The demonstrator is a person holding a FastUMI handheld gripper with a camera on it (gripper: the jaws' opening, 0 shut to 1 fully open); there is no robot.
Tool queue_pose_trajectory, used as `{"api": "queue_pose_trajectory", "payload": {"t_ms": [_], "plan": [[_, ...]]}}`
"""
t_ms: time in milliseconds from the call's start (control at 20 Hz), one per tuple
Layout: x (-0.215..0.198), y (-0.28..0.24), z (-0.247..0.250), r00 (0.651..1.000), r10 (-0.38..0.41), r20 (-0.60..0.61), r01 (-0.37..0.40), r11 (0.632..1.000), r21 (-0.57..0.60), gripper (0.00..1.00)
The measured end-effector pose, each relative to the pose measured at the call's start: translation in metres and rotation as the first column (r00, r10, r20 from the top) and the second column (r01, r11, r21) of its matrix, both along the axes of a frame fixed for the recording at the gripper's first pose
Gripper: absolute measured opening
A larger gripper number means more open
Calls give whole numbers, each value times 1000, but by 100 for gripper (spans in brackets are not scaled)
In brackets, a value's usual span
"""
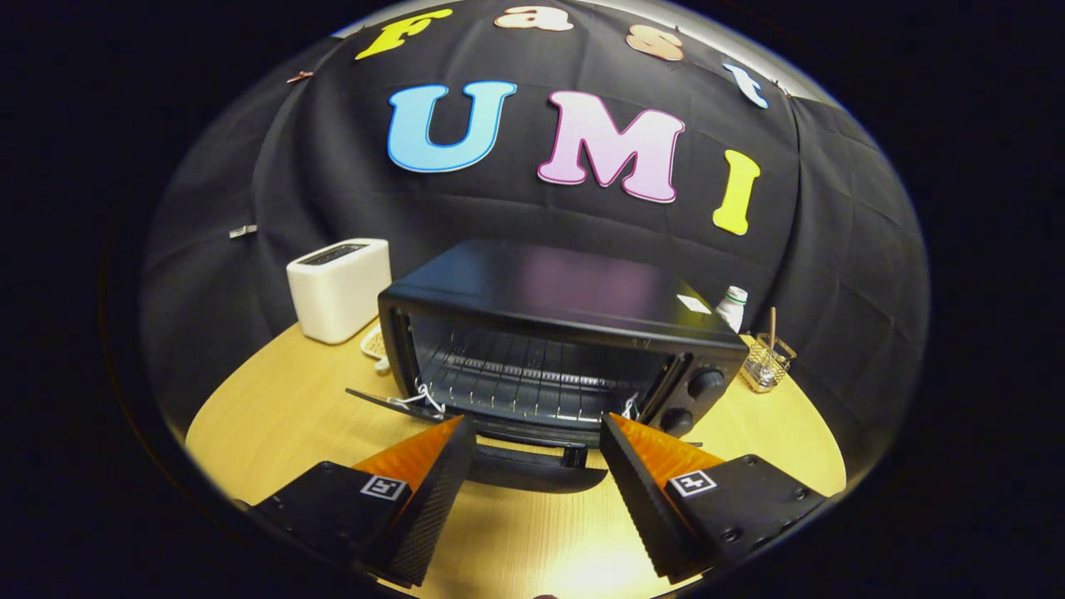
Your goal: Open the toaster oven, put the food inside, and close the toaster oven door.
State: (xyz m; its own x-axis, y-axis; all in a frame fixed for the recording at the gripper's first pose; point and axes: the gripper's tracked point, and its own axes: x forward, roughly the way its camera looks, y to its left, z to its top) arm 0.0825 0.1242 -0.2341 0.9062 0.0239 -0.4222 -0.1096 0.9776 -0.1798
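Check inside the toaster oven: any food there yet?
The toaster oven, door down, shows a bare wire rack; no food visible. Its right inner corner is hidden. The open gripper holds nothing.

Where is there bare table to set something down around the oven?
Bare patches of the round wooden table: between the white toaster and the open gripper, and under the gripper nearside of the black toaster oven's dropped door. Crowded: behind the oven's knob side, by the white bottle and wire basket.
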Motion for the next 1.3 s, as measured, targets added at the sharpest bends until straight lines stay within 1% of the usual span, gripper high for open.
{"api": "queue_pose_trajectory", "payload": {"t_ms": [100, 200, 300, 350, 450, 600, 700, 850, 1000, 1050, 1200, 1300], "plan": [[-15, -1, -22, 998, 13, -53, -13, 1000, 0, 98], [-28, -4, -50, 990, 17, -139, -15, 1000, 13, 98], [-40, -11, -75, 977, 8, -214, -1, 999, 35, 99], [-45, -12, -78, 974, 4, -228, 8, 999, 50, 99], [-49, -13, -68, 977, 23, -213, -8, 997, 72, 99], [-63, -23, -46, 971, 86, -221, -70, 994, 80, 99], [-68, -43, -26, 971, 112, -209, -96, 992, 87, 99], [-70, -84, -1, 970, 118, -214, -99, 990, 96, 99], [-68, -132, 14, 961, 98, -259, -70, 991, 117, 99], [-69, -147, 11, 952, 90, -293, -53, 990, 131, 99], [-70, -193, 0, 923, 41, -382, 31, 983, 181, 99], [-67, -226, -10, 912, 7, -411, 76, 980, 186, 100]]}}
